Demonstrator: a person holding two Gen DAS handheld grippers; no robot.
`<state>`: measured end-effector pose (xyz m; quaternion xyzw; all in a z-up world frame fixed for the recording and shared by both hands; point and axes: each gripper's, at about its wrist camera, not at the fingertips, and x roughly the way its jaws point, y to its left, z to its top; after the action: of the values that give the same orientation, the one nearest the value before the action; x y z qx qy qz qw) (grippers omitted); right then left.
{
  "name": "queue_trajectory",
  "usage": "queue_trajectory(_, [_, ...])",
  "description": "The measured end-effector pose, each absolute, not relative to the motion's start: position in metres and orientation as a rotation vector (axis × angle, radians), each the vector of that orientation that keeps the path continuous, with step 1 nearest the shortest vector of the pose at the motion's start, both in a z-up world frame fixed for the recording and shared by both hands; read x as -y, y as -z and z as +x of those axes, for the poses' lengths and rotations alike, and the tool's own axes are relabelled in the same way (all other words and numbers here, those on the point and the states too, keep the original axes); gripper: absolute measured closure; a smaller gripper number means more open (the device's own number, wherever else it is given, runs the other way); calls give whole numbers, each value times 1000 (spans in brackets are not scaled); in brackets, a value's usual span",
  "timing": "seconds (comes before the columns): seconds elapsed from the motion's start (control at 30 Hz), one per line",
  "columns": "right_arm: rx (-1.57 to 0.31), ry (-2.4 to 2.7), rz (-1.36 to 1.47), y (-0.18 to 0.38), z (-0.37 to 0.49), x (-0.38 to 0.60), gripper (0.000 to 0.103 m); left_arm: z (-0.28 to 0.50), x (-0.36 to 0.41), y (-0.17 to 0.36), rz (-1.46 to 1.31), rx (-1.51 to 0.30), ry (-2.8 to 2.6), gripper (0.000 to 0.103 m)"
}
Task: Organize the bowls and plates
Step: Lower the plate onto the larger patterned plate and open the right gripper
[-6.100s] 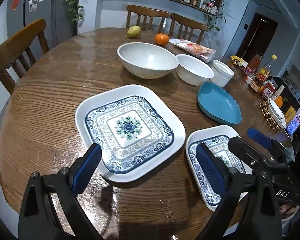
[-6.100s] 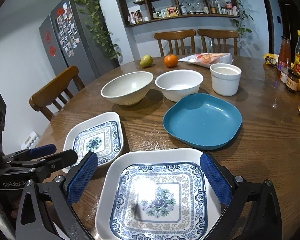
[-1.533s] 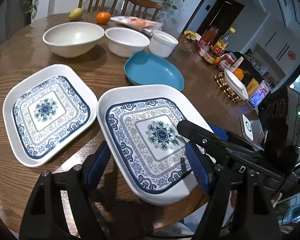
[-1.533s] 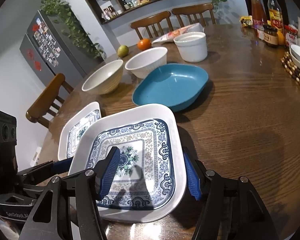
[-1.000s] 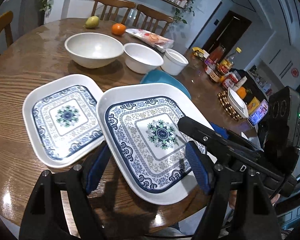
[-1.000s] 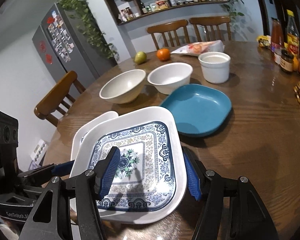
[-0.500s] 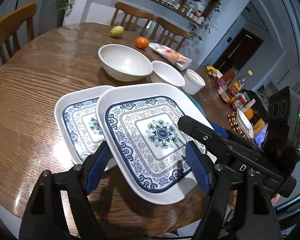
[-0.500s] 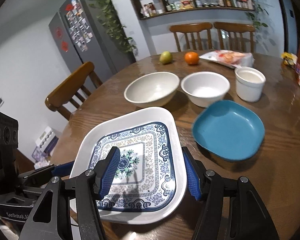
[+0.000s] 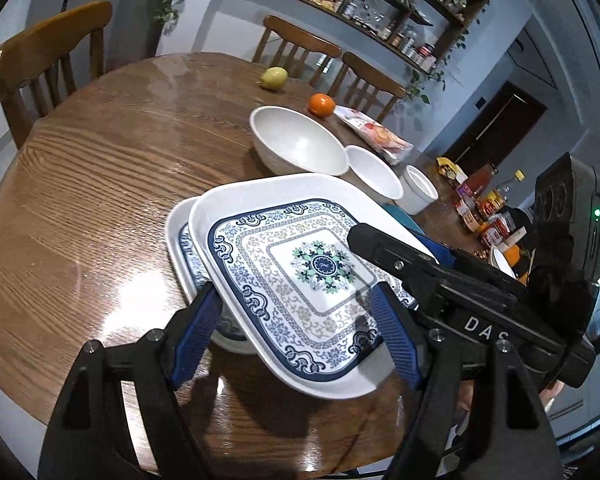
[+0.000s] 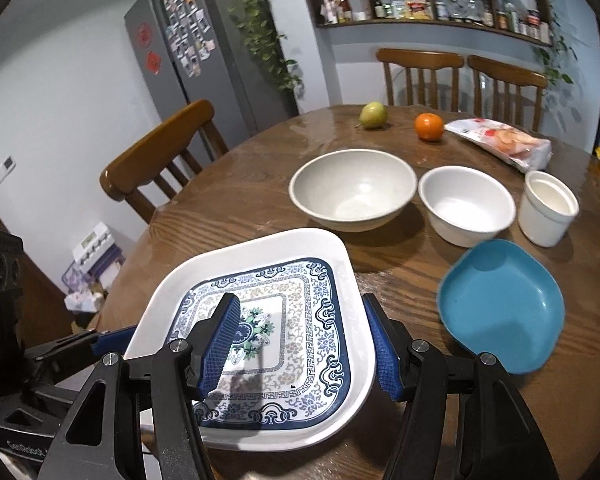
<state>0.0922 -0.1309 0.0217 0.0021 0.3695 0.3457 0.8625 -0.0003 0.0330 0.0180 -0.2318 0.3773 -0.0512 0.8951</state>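
Note:
Both grippers carry one blue-patterned square plate [image 9: 300, 264] [image 10: 268, 312] just above the table. My left gripper [image 9: 296, 332] is shut on its near corner, one pad under the left rim and one on the inside. My right gripper [image 10: 302, 348] is shut on the opposite side, its left pad on the inside and its right pad outside the rim. A second patterned plate [image 9: 180, 240] lies on the table beneath, only its left edge showing. A large bowl [image 10: 352, 188], a smaller bowl [image 10: 466, 204] and a teal plate [image 10: 500, 304] sit beyond.
A white ramekin [image 10: 548, 208] stands beside the smaller bowl. A pear [image 10: 374, 114], an orange [image 10: 430, 126] and a snack packet [image 10: 500, 140] lie at the far edge. Bottles and jars [image 9: 484, 208] crowd the right side. Wooden chairs [image 10: 156, 160] ring the round table [image 9: 100, 184].
Both grippers have carried the patterned plate leftward and slightly up. It now covers most of the second patterned plate, which stood beside it a second ago. The grips are unchanged.

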Motion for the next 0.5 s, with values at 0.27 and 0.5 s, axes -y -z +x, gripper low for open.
queue_trajectory(0.27, [-810, -755, -25, -12, 104, 106, 39, 9, -49, -6, -513, -810, 73, 28])
queue_trajectory(0.5, [-831, -786, -15, 7, 115, 95, 39, 17, -60, 9, -529, -858, 47, 27])
